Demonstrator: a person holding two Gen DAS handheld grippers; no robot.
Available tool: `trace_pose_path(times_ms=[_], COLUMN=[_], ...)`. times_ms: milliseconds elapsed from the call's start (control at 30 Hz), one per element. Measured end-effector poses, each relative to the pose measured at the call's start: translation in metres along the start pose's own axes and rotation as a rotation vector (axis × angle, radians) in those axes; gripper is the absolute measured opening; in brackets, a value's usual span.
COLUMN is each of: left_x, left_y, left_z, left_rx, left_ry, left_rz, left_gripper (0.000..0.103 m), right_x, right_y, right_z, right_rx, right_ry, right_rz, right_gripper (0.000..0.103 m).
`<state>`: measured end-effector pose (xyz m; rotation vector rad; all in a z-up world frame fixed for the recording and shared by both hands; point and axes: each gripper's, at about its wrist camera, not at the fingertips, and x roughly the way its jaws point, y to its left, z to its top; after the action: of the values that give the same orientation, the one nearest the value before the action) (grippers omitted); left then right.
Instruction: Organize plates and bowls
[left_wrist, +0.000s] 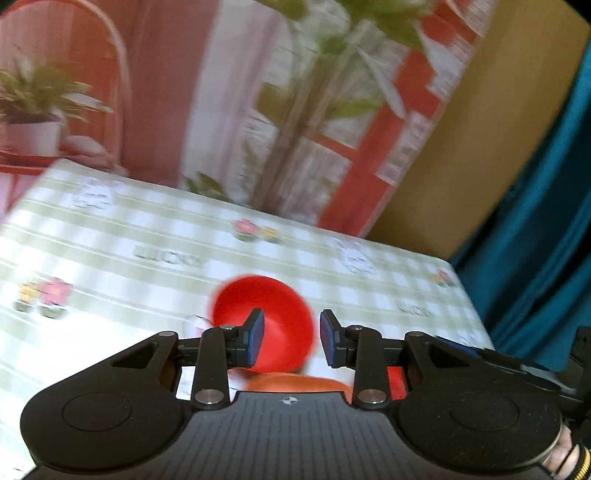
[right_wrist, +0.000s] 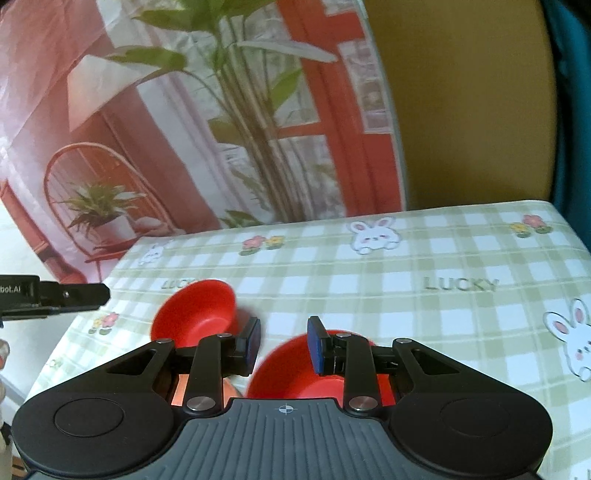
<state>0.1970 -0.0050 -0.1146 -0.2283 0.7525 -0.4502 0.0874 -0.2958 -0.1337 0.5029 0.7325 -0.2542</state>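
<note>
Two red bowls sit on the checked bench, both toward its left side. The far bowl (right_wrist: 195, 312) lies tipped on its side near the left edge, beside the left gripper (left_wrist: 291, 338), jaws parted and empty. The near bowl (right_wrist: 295, 369) stands upright under the right gripper (right_wrist: 283, 345), jaws likewise apart, holding nothing. Gathering appears underway; next, probably, closing on a rim to stack them.

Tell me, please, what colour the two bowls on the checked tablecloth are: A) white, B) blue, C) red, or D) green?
C: in the right wrist view, both the farther bowl and the nearer bowl on the tablecloth are plainly red.
</note>
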Motion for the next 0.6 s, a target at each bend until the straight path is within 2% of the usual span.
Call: trace_pose_path(times_ms=[233, 600], left_x=[-0.005, 0.061], left_y=[0.038, 0.035], left_z=[0.012, 0.002], left_rx=[-0.060, -0.021], left_ry=[-0.032, 0.045], left_rz=[0.081, 0.072], left_gripper=[0.035, 0.035], right_x=[0.032, 0.088], right_y=[0.024, 0.049], right_z=[0.006, 0.019], right_rx=[-0.032, -0.074], right_ry=[0.055, 0.146], right_rz=[0.034, 0.038], right_gripper=[0.027, 0.027])
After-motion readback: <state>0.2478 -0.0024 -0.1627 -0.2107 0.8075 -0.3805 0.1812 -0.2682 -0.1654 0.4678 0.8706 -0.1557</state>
